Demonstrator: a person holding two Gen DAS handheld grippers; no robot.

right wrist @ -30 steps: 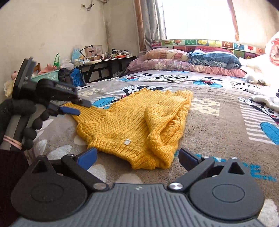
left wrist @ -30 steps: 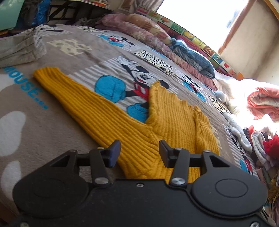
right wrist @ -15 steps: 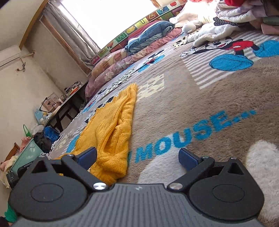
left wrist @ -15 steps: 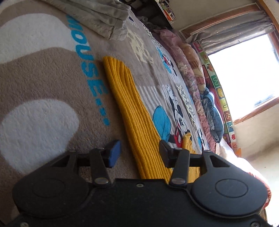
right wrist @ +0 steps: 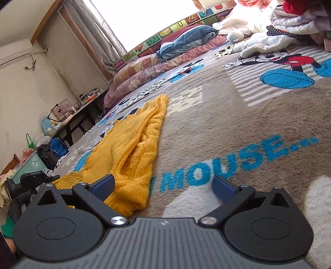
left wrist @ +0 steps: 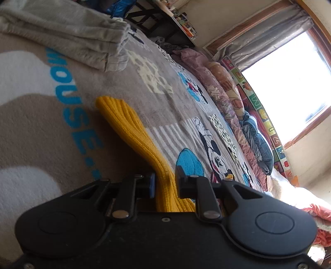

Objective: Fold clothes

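Now the left claw (left wrist: 164,184) has just been closing, and its two pads pinch a raised fold of the yellow sweater's sleeve (left wrist: 132,132) between them, the blue pad on one side and the black one on the other, both touching the ribbed knit. From that grip the sleeve runs away across the blanket (left wrist: 37,128) to its cuff end, which lies flat just beside the blue letters printed on the blanket. Beyond the cuff, near the bed's far corner on that side, lies a folded grey garment (left wrist: 68,39). The right claw (right wrist: 163,186) stands wide open and has hold of nothing: its one blue pad rests over the near hem of the yellow sweater (right wrist: 132,149), while the other pad is well apart from the knit, above the bare blanket and its blue lettering (right wrist: 233,163). The sweater's body lies on the blanket, bunched and partly folded on itself, stretching away from the right claw toward the row of pillows (right wrist: 144,68) along the bed's far edge under the window (right wrist: 144,18). A heap of loose clothes (right wrist: 289,24) sits at the far right corner of the bed. At the left rim of the right wrist view the left claw shows as a dark shape, held by a gloved hand (right wrist: 19,203).
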